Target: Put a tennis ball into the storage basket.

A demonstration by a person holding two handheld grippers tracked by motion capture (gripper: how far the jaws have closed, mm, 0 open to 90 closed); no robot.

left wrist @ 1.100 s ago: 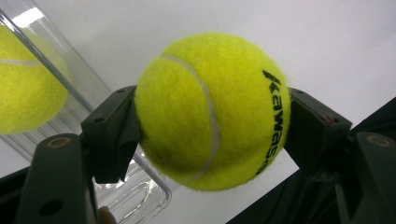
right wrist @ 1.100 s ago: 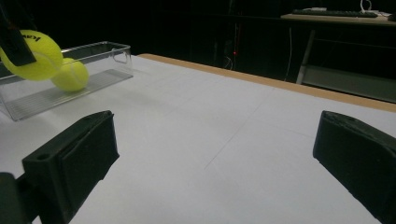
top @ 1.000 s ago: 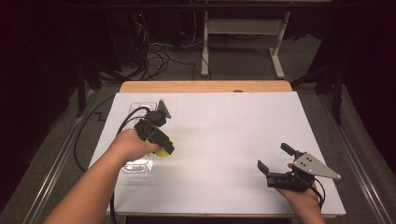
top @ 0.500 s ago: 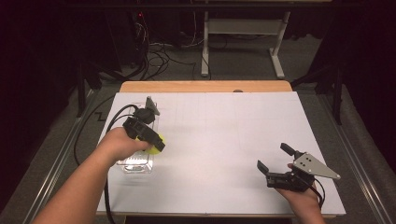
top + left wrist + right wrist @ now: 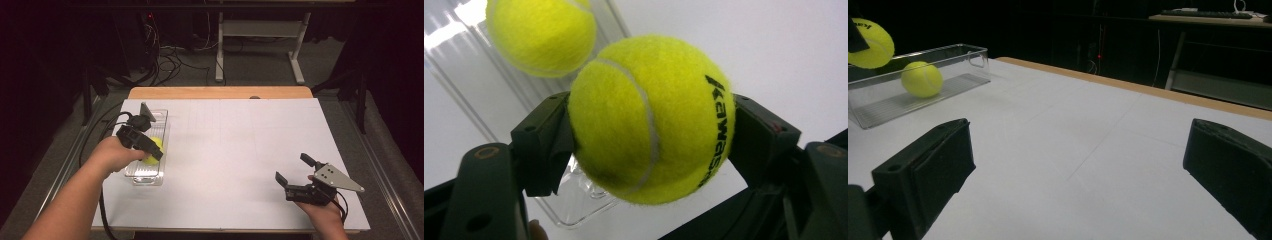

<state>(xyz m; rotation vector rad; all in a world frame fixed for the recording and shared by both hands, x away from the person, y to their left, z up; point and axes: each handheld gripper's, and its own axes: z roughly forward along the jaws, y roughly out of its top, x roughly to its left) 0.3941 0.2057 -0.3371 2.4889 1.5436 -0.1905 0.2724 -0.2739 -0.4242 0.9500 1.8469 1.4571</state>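
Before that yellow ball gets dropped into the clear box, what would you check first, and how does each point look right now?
1. Left gripper fingers clamp the held ball on both sides: ok.
2. Held ball is above the box: ok.
3. Room left beside the ball in the box: ok.
4. Box sits flat on the table: ok.
5. Right gripper open, far from the box: ok.
6. Held ball centred over the box: cannot tell.

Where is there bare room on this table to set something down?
The white table top is bare between the clear bin and the right gripper, and along the far edge. It is crowded at the left: the left gripper holds a tennis ball over the bin, where a second ball lies.
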